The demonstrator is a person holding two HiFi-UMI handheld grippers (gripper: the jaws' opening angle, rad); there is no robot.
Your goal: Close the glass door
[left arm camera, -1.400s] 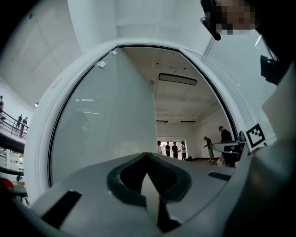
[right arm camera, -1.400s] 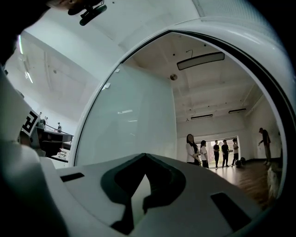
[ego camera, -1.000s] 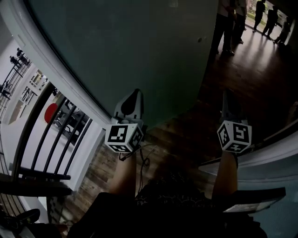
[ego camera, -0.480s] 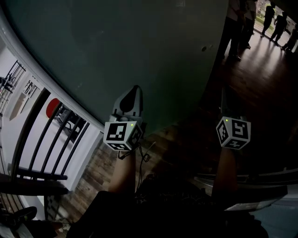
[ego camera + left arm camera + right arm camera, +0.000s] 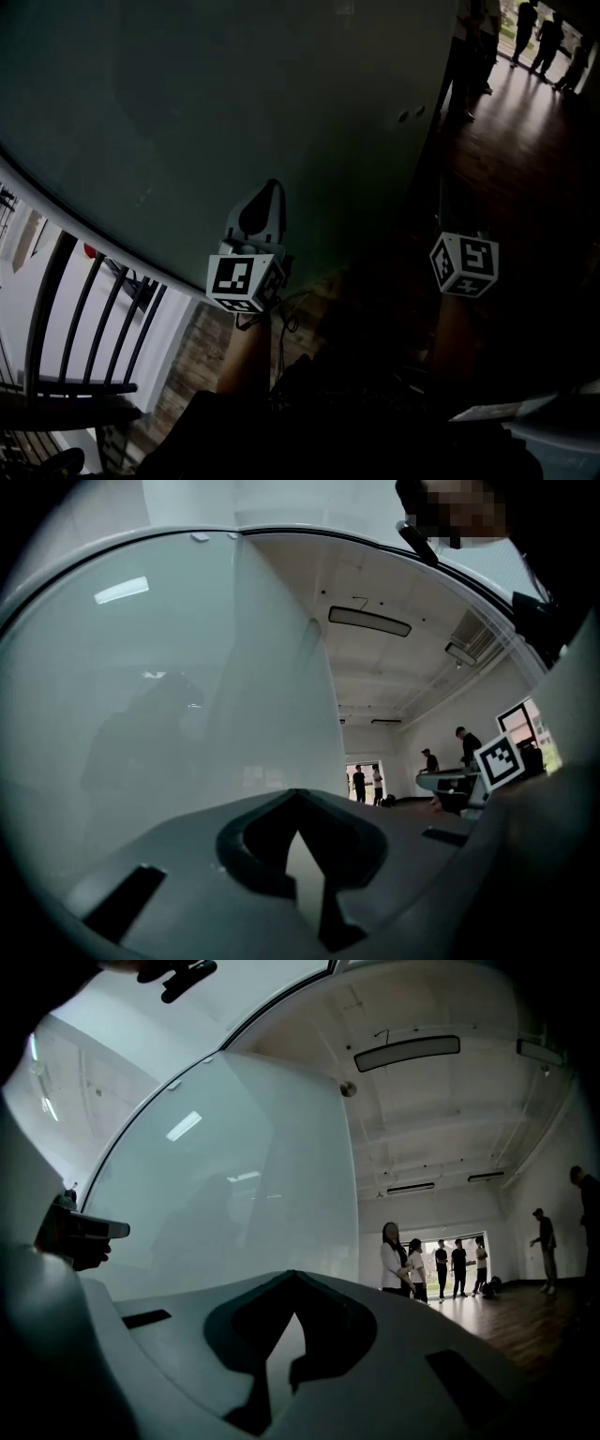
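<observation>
The glass door (image 5: pixel 234 94) is a large frosted greenish pane filling the upper head view; its right edge carries two small round fittings (image 5: pixel 410 114). My left gripper (image 5: pixel 268 190) points at the pane's lower part, jaws shut with nothing between them; whether its tip touches the glass cannot be told. My right gripper (image 5: pixel 454 202) is dark and hard to see, just right of the door's edge, shut and empty. In the left gripper view the glass door (image 5: pixel 169 714) fills the left side ahead of the left gripper (image 5: pixel 298 797). The right gripper (image 5: pixel 292 1277) faces the pane (image 5: pixel 244 1176) too.
A white frame (image 5: pixel 56 211) and black railing bars (image 5: pixel 103 309) lie at lower left. Dark wood floor (image 5: pixel 525 141) opens to the right, with several people (image 5: pixel 539 33) standing far off. The right gripper's marker cube (image 5: pixel 500 758) shows at the left gripper view's right.
The pane now covers more of the head view; the white frame and railing have slid down to the lower left. Both grippers stayed shut and travelled along with the door.
</observation>
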